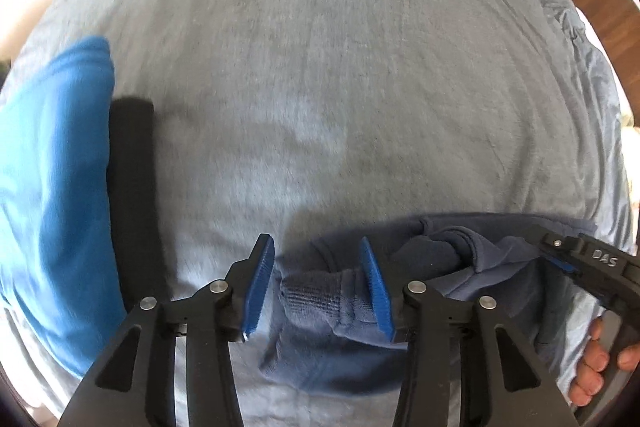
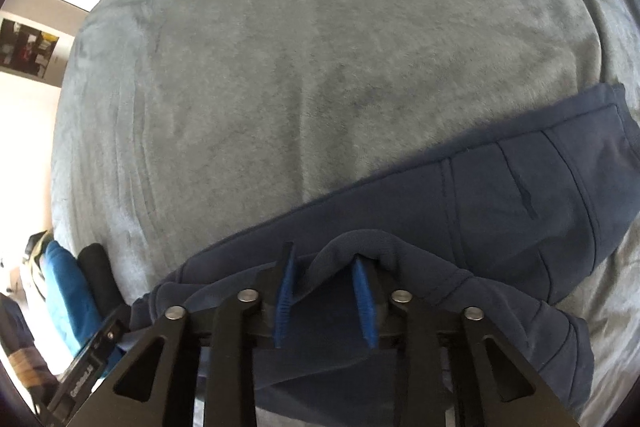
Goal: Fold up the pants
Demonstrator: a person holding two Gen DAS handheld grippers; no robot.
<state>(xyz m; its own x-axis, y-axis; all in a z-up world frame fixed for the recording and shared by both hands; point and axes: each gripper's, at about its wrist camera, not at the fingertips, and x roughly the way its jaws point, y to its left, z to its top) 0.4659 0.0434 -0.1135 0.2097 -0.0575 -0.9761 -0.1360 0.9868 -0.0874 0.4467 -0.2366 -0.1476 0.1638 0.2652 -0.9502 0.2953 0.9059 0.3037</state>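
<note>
Navy blue pants lie across a grey fleece blanket, waistband end to the right. In the left wrist view my left gripper is open, its blue pads either side of a ribbed leg cuff of the pants. In the right wrist view my right gripper is open, its jaws standing around a raised fold of the pants, fabric draped over the right pad. The right gripper also shows at the right edge of the left wrist view, with a hand holding it.
A bright blue garment and a black folded item lie at the blanket's left; both show in the right wrist view. Wooden floor and clutter lie beyond the bed's far right edge.
</note>
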